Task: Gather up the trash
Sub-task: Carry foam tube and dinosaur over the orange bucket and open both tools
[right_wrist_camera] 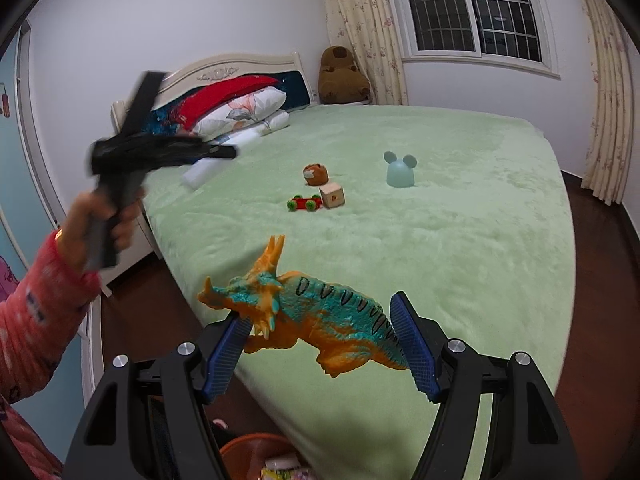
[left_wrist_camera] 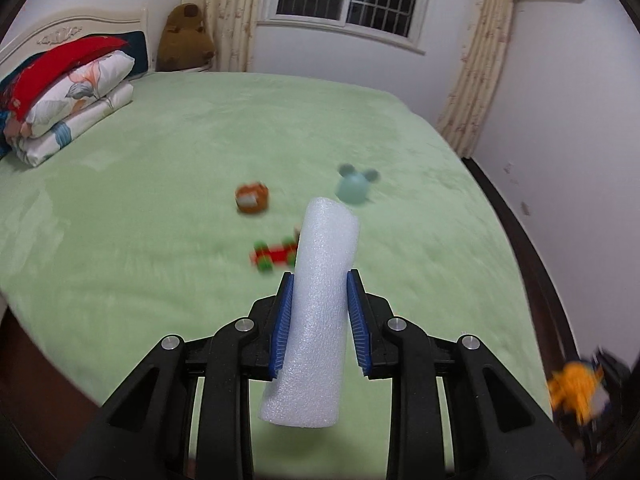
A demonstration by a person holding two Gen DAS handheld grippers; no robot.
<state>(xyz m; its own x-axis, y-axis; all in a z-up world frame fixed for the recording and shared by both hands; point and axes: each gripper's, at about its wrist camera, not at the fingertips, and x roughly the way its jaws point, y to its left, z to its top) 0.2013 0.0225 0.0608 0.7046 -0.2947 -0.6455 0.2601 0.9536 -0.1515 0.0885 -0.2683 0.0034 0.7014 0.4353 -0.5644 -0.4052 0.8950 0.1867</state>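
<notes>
Holding white foam roll (left_wrist_camera: 316, 312) clamped in my left gripper (left_wrist_camera: 320, 320) above the bed (left_wrist_camera: 160, 184); right gripper (right_wrist_camera: 320, 344) grips toy dinosaur (right_wrist_camera: 320, 316).

— talk me through the count, what's on my screens?

— i've got one white foam tube (left_wrist_camera: 310, 320), one orange-and-teal dinosaur (right_wrist_camera: 316, 320), both up in my two grippers.

— and on the green bed (right_wrist_camera: 460, 240)?

— one red toy car (right_wrist_camera: 304, 203) with green wheels, one wooden cube (right_wrist_camera: 333, 196), one small brown plush (right_wrist_camera: 316, 173), one pale blue mouse-eared dome (right_wrist_camera: 400, 170). four loose toys there.

— anything further back?

— one big brown stuffed animal (right_wrist_camera: 342, 76), two folded floral quilts (left_wrist_camera: 76, 108), one window (right_wrist_camera: 472, 8), one orange bin (right_wrist_camera: 256, 456) down low.
</notes>
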